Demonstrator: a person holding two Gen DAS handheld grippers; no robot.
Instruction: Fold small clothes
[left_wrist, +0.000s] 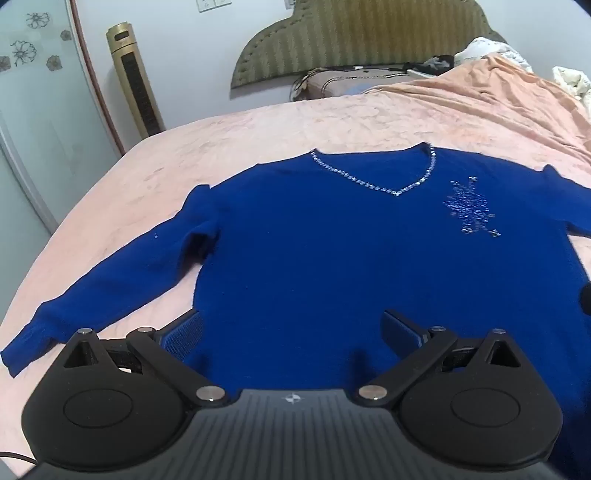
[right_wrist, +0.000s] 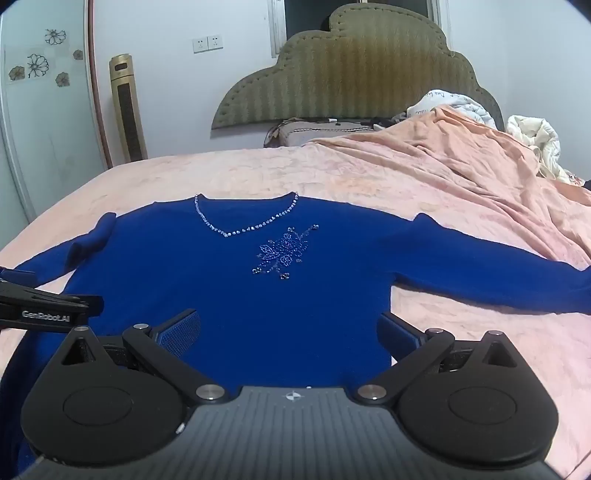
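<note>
The blue sweater (right_wrist: 258, 288) lies flat, front up, on the pink bed (right_wrist: 369, 177), sleeves spread left and right, ready for folding. The left claw (left_wrist: 291, 332) and right claw (right_wrist: 290, 332) hover over its near hem, both spread wide and pinching nothing.

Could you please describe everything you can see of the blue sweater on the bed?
The blue sweater is a deep blue, soft-looking knit with a V-neck trimmed in rhinestones and a beaded flower on the chest. It lies face up and unfolded on the pink bedspread, both long sleeves spread outward. Nothing grips it.
</note>
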